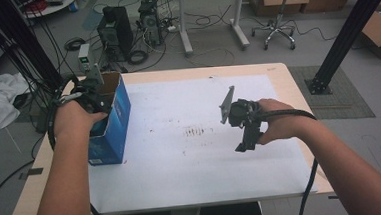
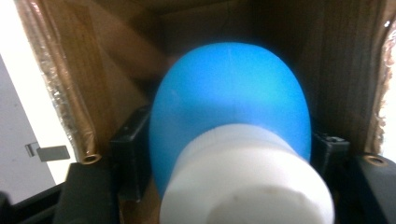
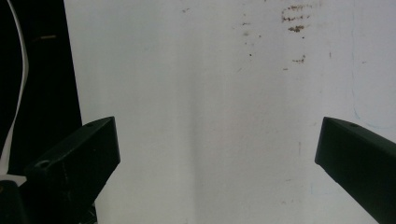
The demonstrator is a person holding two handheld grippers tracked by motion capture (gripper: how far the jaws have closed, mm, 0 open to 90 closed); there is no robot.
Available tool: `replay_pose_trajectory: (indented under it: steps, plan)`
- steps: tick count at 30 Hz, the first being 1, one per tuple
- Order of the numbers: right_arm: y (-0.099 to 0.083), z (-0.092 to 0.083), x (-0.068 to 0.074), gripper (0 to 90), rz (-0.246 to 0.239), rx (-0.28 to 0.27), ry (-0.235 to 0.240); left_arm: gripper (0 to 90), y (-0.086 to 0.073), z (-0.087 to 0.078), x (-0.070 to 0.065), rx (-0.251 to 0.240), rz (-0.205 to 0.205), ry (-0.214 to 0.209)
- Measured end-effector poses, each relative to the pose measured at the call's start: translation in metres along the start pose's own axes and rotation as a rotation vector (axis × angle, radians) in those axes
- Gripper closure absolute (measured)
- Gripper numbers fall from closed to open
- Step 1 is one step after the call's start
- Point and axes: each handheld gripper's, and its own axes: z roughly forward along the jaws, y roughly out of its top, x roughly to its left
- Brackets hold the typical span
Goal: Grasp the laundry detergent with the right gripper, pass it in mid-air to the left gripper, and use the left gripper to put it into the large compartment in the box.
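I am lowering the blue bulb (image 2: 229, 107) into the blue box (image 1: 110, 123), my left fingers (image 2: 128, 158) flanking it narrowly, so I am releasing gently. My right fingers (image 3: 79, 163) are hanging wide over the counter (image 1: 192, 162).

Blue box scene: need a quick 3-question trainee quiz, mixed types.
1. True or false: the right tongs grip something.
2. Where is the blue-and-white object? A) on the floor B) inside the blue box C) on the stool
3. Short answer: what lies under the right tongs?

Key: 1 false, their jaws stand apart with nothing between. 2 B. 3 The white sheet, marked with brown specks.
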Motion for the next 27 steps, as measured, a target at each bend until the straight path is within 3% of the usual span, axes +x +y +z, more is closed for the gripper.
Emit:
replay_pose_trajectory:
  steps: [7,13,19,27]
  plan:
    - [-0.001,0.0,0.0,0.0,0.001,-0.001,0.001,27.9,-0.001,-0.005,0.001,0.01,-0.009,0.004]
    - [0.0,0.001,-0.001,0.0,0.0,-0.001,0.0,25.9,-0.003,-0.013,-0.001,0.003,0.007,0.023]
    - [-0.001,0.001,-0.002,0.0,0.0,0.001,0.003,24.6,-0.005,-0.036,0.0,-0.027,0.019,0.018]
    - [0.0,0.0,-0.002,0.0,0.003,0.003,0.0,21.8,-0.007,-0.054,-0.003,-0.041,0.043,0.02]
